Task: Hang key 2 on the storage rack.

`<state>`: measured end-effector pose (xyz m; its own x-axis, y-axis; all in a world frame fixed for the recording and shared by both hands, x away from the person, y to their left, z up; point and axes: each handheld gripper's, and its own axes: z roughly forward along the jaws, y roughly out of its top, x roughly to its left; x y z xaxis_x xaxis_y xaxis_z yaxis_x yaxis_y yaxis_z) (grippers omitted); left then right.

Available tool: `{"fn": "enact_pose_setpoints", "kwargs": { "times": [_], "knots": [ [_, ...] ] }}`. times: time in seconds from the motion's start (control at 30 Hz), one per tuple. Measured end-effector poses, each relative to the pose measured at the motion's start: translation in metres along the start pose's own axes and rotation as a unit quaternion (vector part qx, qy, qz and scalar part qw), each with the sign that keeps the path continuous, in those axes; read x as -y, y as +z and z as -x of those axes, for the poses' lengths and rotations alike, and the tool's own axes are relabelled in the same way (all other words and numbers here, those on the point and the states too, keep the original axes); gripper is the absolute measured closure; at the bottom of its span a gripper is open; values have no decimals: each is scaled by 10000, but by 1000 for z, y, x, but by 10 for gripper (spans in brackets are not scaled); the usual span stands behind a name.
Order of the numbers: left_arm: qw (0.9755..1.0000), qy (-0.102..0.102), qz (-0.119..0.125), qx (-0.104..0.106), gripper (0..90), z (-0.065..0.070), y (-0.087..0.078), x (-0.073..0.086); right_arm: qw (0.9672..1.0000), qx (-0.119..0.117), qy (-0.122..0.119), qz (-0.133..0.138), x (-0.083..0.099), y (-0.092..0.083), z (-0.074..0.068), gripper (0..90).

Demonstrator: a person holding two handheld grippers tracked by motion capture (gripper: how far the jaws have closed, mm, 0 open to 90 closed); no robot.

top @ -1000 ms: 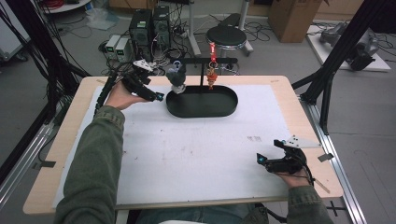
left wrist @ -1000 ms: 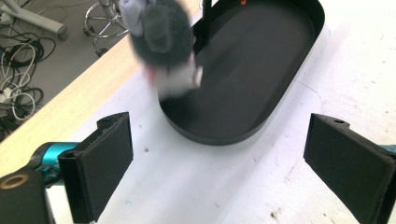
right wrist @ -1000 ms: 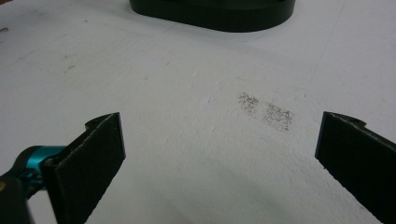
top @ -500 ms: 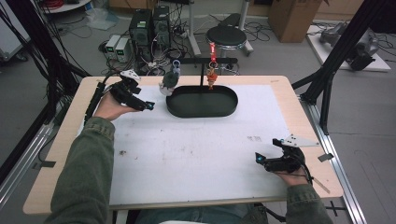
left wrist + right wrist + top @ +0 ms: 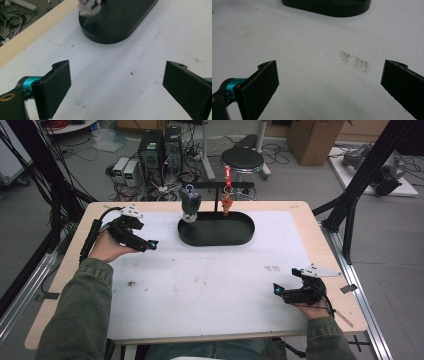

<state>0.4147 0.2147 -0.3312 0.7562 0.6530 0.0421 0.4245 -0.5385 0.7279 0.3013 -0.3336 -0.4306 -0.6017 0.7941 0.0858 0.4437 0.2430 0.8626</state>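
I am holding my left gripper (image 5: 150,244) and right gripper (image 5: 278,290) with jaws apart over bare white mat (image 5: 210,280), the grey keychain (image 5: 190,206) hanging above the black oval base (image 5: 235,232).

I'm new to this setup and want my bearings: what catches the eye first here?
The black oval stand at the far middle of the white table, with a grey keychain figure and an orange-red charm hanging from its crossbar. The left gripper, jaws open and holding nothing, sits just left of the stand. The right gripper, also open, rests near the table's near right corner.
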Motion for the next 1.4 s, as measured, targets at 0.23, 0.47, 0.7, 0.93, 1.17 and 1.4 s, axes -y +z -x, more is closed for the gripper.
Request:
{"fn": "enact_pose_setpoints", "kwargs": {
  "times": [0.23, 0.47, 0.7, 0.93, 1.17, 1.4],
  "knots": [
    [9996, 47, -275, 55, 86, 8, -4, 12, 10000, -10, 22, -22, -1, 2, 0, 5],
    [9998, 62, -163, 8, 86, 17, -8, 33, 10000, -15, 9, -92, 0, 3, 1, 5],
    [9998, -152, -6, -163, 87, 14, -15, 53, 9999, -10, -7, -114, -2, 5, -2, 5],
    [9991, -299, 65, -292, 86, 16, -25, 71, 9999, 1, -15, -158, -1, 6, -1, 5],
    [9982, -460, 159, -343, 86, 20, -30, 89, 9999, 5, -38, -142, -2, 6, -2, 5],
    [9974, -584, 174, -385, 86, 20, -32, 106, 9999, 22, -17, -144, -1, 6, -2, 5]
  ]
}}
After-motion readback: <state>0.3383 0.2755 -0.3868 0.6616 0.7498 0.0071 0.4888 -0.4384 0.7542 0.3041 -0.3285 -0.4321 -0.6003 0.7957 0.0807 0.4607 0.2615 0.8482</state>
